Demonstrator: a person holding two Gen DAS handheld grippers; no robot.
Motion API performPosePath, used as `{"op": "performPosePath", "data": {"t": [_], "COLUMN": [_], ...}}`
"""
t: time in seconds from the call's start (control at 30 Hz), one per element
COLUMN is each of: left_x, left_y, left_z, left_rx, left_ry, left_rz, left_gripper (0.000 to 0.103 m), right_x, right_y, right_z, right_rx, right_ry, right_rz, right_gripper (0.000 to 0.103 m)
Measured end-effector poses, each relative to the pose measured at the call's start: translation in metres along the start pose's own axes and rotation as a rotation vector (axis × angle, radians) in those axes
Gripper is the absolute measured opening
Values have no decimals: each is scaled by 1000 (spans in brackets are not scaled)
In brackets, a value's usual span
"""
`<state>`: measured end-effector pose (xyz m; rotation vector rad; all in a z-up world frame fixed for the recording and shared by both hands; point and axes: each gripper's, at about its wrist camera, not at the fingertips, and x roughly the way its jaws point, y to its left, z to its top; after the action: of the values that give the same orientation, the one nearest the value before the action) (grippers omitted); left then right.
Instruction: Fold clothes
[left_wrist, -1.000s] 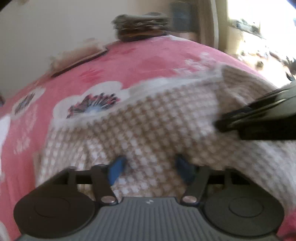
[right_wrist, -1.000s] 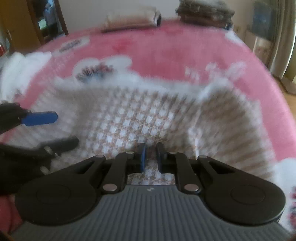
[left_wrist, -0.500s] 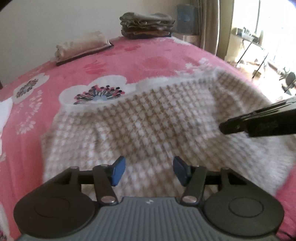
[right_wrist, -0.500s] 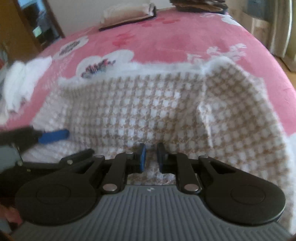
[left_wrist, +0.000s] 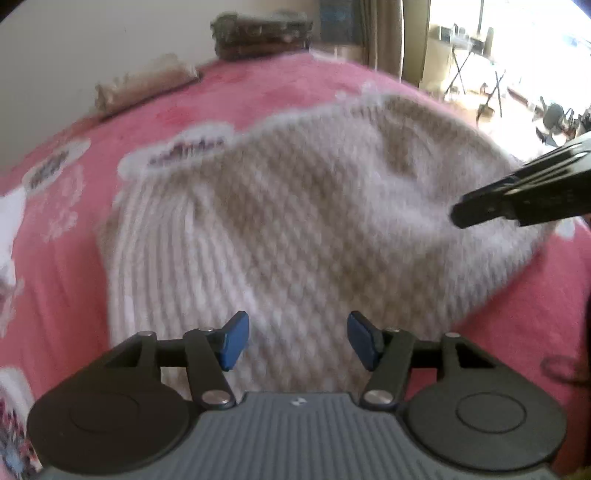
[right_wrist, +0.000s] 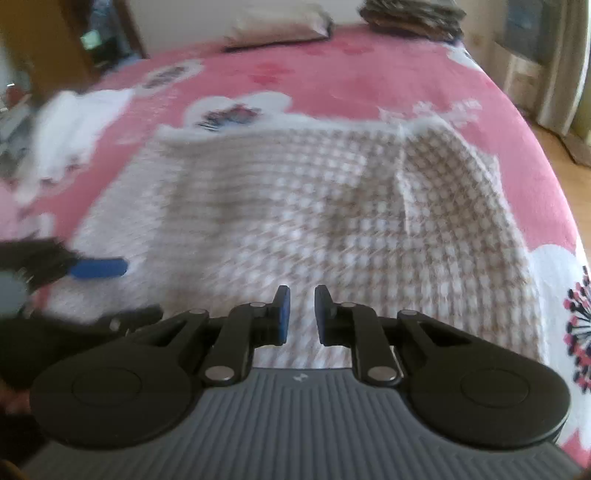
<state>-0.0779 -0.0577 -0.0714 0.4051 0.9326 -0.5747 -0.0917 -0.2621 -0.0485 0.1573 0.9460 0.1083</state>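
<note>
A beige-and-white checked garment (left_wrist: 314, 221) (right_wrist: 314, 203) lies spread on the pink bed, one side folded inward at the right. My left gripper (left_wrist: 295, 339) hovers over its near left part. Its jaws are opening, and the cloth lies beneath them, not pressed by the blue pads. The right wrist view shows it at the left edge (right_wrist: 142, 290). My right gripper (right_wrist: 299, 314) sits at the near hem, its pads almost together, with checked fabric filling the narrow gap. Its dark tip (left_wrist: 458, 218) meets a pale ridge of the cloth.
The pink floral blanket (right_wrist: 332, 74) covers the bed. At its far end are a dark folded stack (right_wrist: 410, 16) and a beige folded piece (right_wrist: 280, 26). White cloth (right_wrist: 70, 125) lies at the left. The bed edge and floor (right_wrist: 561, 147) are to the right.
Both grippers have drawn back from the far edge, so more of the garment shows. The left jaws are a little narrower than a second ago. The garment stays by the same flower print.
</note>
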Motion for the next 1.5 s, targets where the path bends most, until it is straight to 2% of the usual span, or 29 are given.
{"op": "performPosePath", "data": {"t": [0.03, 0.1, 0.17, 0.23, 0.37, 0.43, 0.5, 0.53, 0.63, 0.73, 0.8, 0.87, 0.9, 1.0, 1.1, 1.13, 1.2, 1.3, 1.37, 1.43, 1.5], "left_x": [12, 29, 26, 21, 13, 10, 8, 3, -16, -24, -12, 13, 23, 21, 20, 19, 10, -6, -12, -1, 20], "left_y": [0, 3, 0, 3, 11, 12, 12, 12, 13, 14, 14, 14, 14, 2, 0, 2, 7, 9, 10, 10, 9], "left_z": [-5, -18, -17, -16, -19, -21, -23, -24, -25, -20, -11, -7, -6, -11, -11, -9, -2, 11, 20, 30, 35], "left_rx": [-8, -50, -35, -43, -78, -91, -105, -105, -97, -95, -97, -100, -98, -47, -50, -62, -82, -56, -41, -42, -55], "left_ry": [40, 51, 41, 46, 56, 54, 51, 43, -21, -78, -79, -23, 6, -12, 0, 5, -13, -71, -95, -69, -2], "left_rz": [10, 7, 22, 13, 2, 5, 8, 13, 15, 17, 40, 88, 99, 127, 133, 127, 128, 145, 133, 112, 109], "left_gripper": [61, 65, 65, 64, 63, 63, 63, 63, 66, 71, 73, 73, 74, 82, 83, 81, 80, 80, 81, 82, 82], "right_x": [0, 21, 45, 34, -4, 7, 35, 41, 20, -3, 5, 27, 22, -6, -4, 3, 12, -14, -14, 6, 17], "right_y": [1, 5, 9, 11, 25, 30, 30, 28, 30, 33, 27, 17, 16, 16, 3, -8, -26, -27, -28, -33, -30], "right_z": [-7, -23, -36, -28, -24, -29, -42, -49, -40, -39, -44, -58, -57, -45, -49, -53, -59, -49, -52, -59, -60], "right_rx": [6, -11, -56, -49, -56, -59, -71, -85, -59, -65, -60, -67, -64, -25, -21, 21, 95, 113, 93, 104, 76], "right_ry": [22, 77, 70, 74, 23, 51, 88, 70, 51, -5, 3, 17, 1, -46, -38, -23, -4, -64, -61, 4, 12], "right_rz": [12, 4, -23, -29, 9, 45, 36, 35, 34, 8, -21, -36, -34, -47, -135, -121, -101, -130, -146, -143, -160], "right_gripper": [14, 16, 16, 16, 17, 19, 20, 20, 20, 21, 24, 24, 24, 24, 29, 30, 30, 30, 30, 31, 30]}}
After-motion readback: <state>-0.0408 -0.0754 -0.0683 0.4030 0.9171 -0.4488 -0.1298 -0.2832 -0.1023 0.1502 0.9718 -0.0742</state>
